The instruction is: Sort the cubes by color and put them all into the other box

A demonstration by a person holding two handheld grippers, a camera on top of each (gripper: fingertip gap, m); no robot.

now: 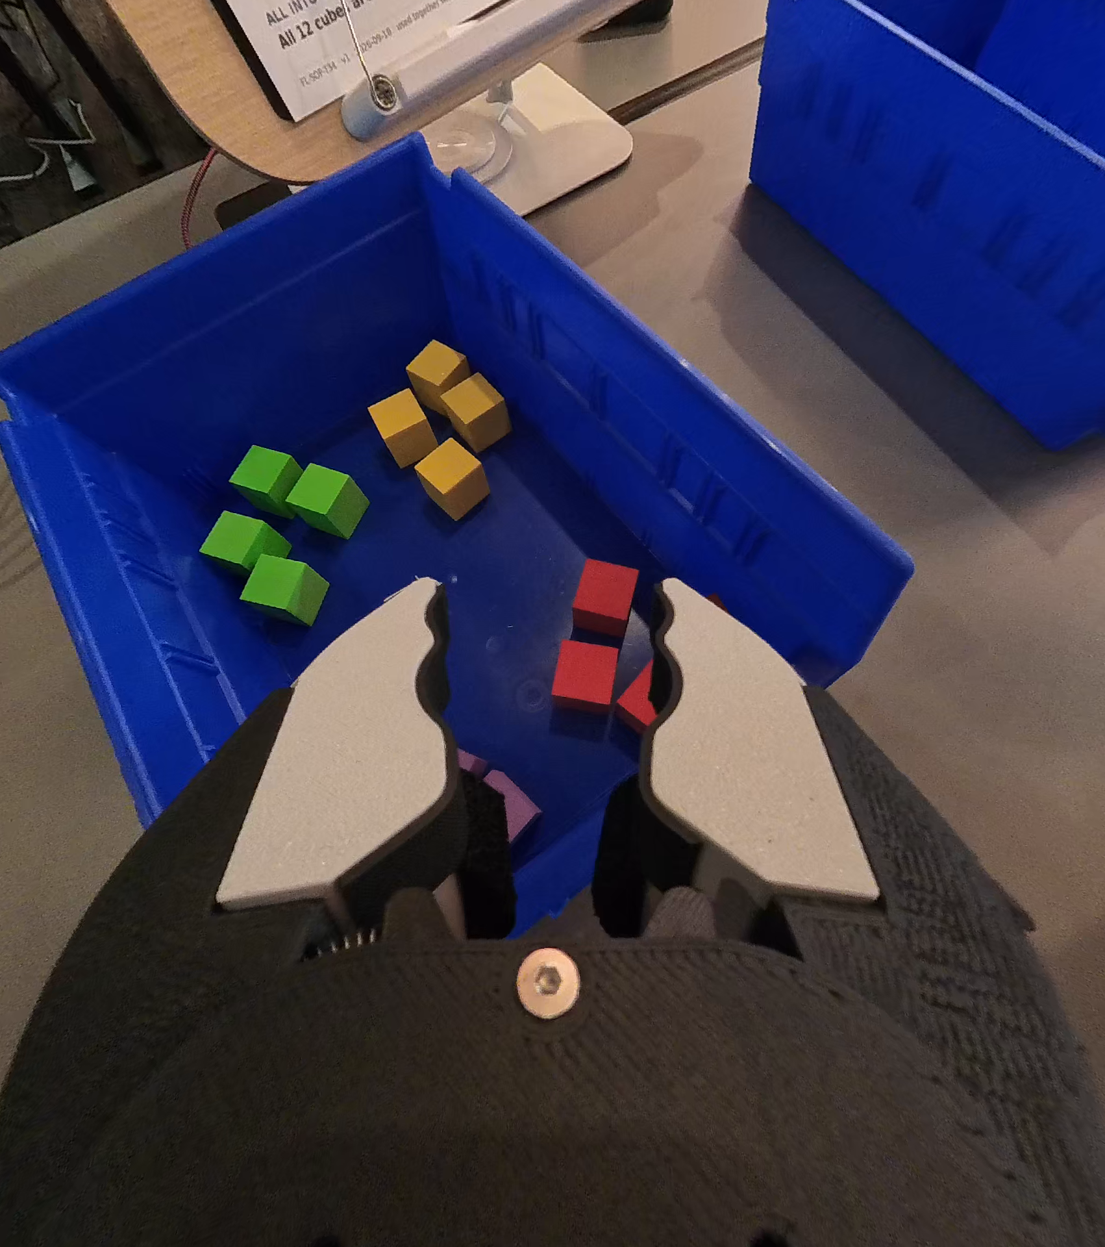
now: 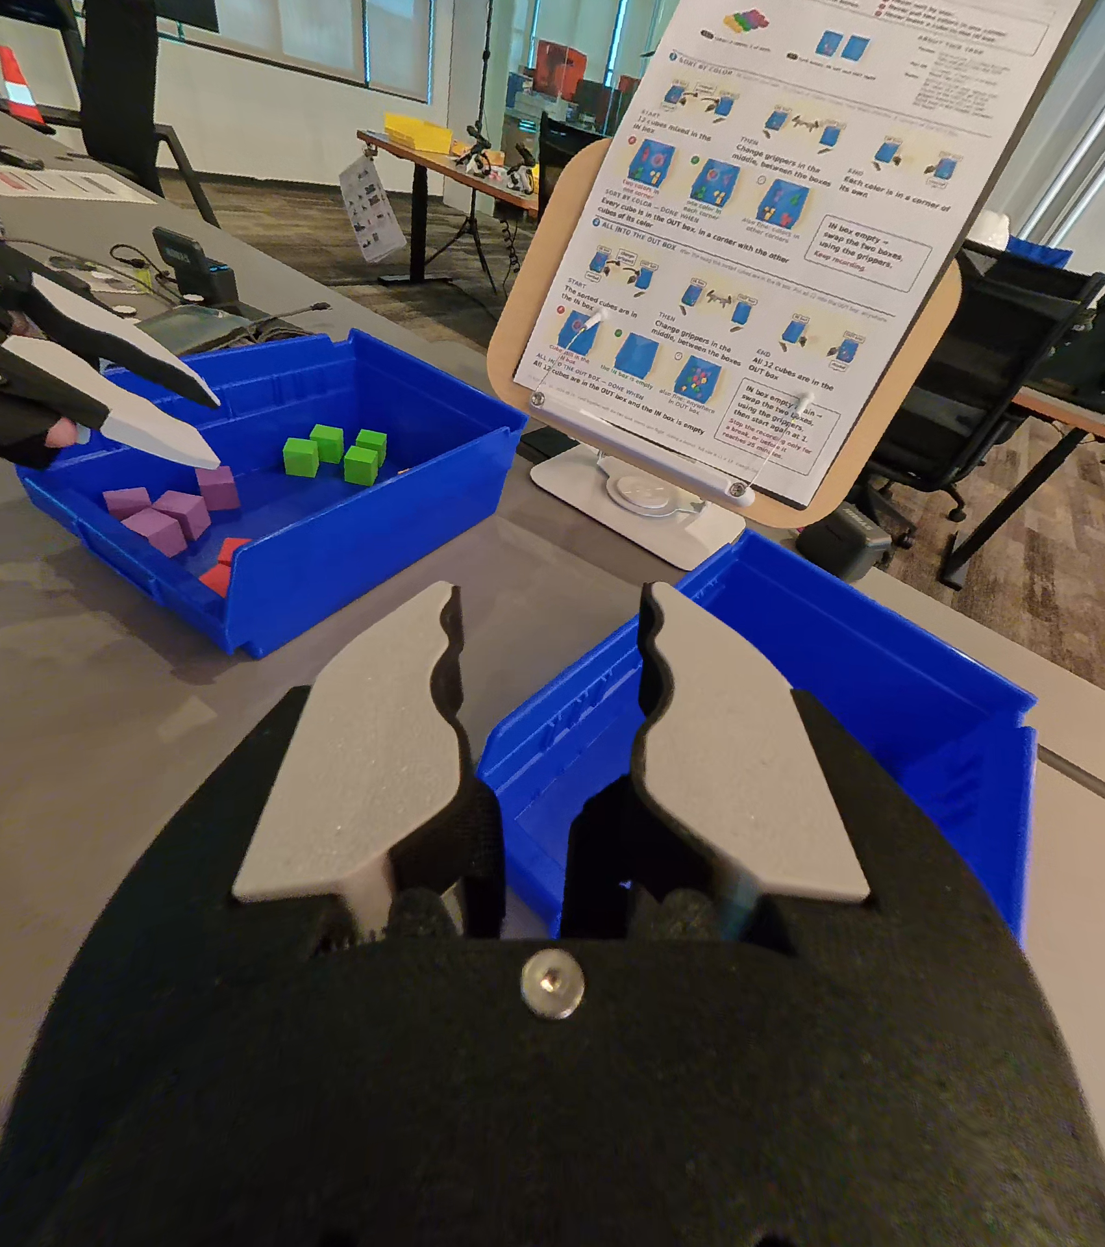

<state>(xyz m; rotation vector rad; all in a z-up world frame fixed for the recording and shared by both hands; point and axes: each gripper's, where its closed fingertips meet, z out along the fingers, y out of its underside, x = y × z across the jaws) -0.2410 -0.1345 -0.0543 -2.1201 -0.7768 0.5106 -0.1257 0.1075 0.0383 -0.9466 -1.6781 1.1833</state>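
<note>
My left tool (image 1: 546, 594) hangs released over the blue bin (image 1: 212, 324), red cubes (image 1: 593, 631) between its fingertips; my right tool (image 2: 546, 594) gapes empty above the second bin (image 2: 873, 675).

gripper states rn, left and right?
Left gripper: open, empty, over the blue plastic bin holding coloured cubes.
Right gripper: open, empty, above the second blue plastic bin.

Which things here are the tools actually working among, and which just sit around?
In use: left tool, open, above the blue bin of green cubes, yellow cubes, red cubes, purple cubes; right tool, open, over the second blue bin.
Lying about: instruction sheet, black office chair.
</note>
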